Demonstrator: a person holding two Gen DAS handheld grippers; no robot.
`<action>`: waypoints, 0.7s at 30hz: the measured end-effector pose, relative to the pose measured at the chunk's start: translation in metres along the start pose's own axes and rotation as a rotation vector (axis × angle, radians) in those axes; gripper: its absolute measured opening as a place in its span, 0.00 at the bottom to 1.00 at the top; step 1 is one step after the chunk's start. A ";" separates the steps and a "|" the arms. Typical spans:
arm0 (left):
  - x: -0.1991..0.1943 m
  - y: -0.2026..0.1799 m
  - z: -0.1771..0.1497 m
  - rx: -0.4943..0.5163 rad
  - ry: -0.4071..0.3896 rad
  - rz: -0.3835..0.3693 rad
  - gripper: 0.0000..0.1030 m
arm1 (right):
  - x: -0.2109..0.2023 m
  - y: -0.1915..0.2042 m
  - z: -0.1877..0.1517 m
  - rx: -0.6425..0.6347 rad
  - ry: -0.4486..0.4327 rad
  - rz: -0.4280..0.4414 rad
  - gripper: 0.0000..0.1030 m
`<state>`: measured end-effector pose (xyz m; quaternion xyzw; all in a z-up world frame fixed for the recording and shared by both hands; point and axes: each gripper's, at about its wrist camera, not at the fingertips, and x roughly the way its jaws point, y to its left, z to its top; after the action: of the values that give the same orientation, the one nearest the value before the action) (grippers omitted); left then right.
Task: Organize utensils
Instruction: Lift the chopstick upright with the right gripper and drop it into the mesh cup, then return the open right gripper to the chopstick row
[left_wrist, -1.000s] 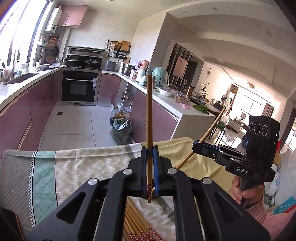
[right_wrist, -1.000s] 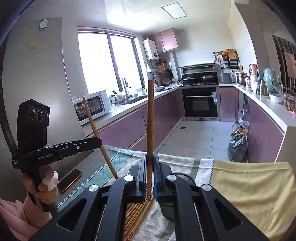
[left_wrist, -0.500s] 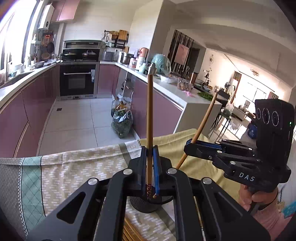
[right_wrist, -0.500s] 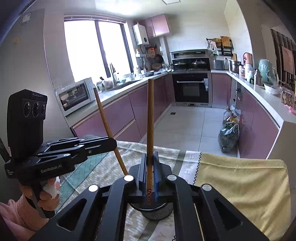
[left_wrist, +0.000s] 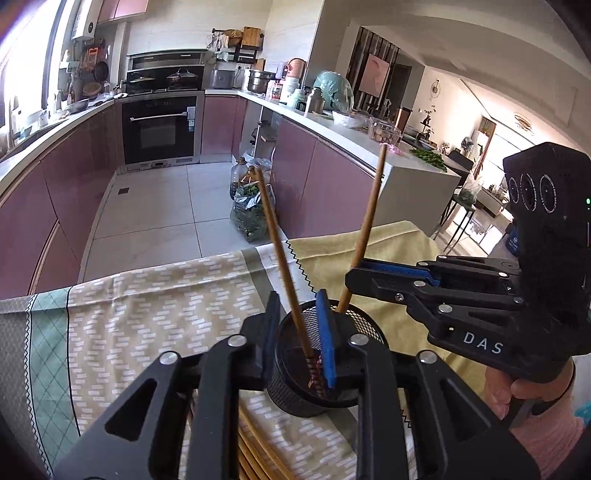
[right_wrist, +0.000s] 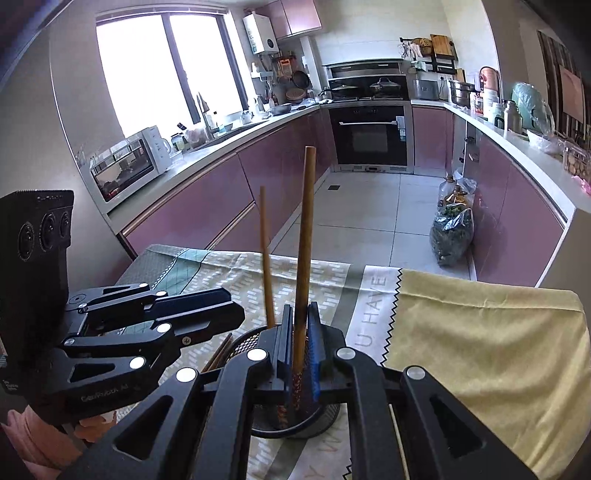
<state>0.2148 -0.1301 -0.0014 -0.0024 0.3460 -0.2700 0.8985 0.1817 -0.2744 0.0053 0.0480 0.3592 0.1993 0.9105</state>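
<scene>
**Both chopsticks at the mesh holder: left released, right still clamped**

1. Left gripper (left_wrist: 297, 334): the jaws have just been opening and now stand slightly apart. One chopstick (left_wrist: 282, 258) stands between them. It leans toward the left of the frame, clear of the black finger and close to or against the blue pad (left_wrist: 325, 339); contact there cannot be confirmed. Its patterned lower end sits inside the black mesh holder (left_wrist: 291, 391).

2. Right gripper (right_wrist: 299, 350): the jaws are pressed together on a second chopstick (right_wrist: 304, 236), pinching it near its dark patterned end. The stick stands nearly upright, with its lower end directly above the opening of the holder or just inside it.

3. Holder position: the mesh cup stands on the patterned tablecloth (left_wrist: 155, 314), near the seam where the zigzag-edged yellow section (right_wrist: 480, 332) begins.

4. Remaining stock: several more chopsticks (left_wrist: 258, 454) lie flat on the cloth, just in front of the holder and beneath the left gripper body.

5. Operator: a hand (left_wrist: 517, 391) in a pink sleeve grips the right tool's handle.
</scene>
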 end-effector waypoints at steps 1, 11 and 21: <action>-0.002 0.000 0.000 0.000 -0.012 0.014 0.30 | 0.001 -0.001 0.000 0.008 -0.004 -0.002 0.08; -0.047 0.020 -0.027 0.022 -0.106 0.158 0.48 | -0.030 0.005 -0.010 0.013 -0.122 -0.038 0.27; -0.057 0.057 -0.105 0.030 0.045 0.219 0.49 | -0.026 0.061 -0.074 -0.099 -0.011 0.091 0.36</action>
<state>0.1417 -0.0344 -0.0571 0.0550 0.3602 -0.1753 0.9146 0.0940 -0.2329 -0.0186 0.0201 0.3411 0.2577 0.9038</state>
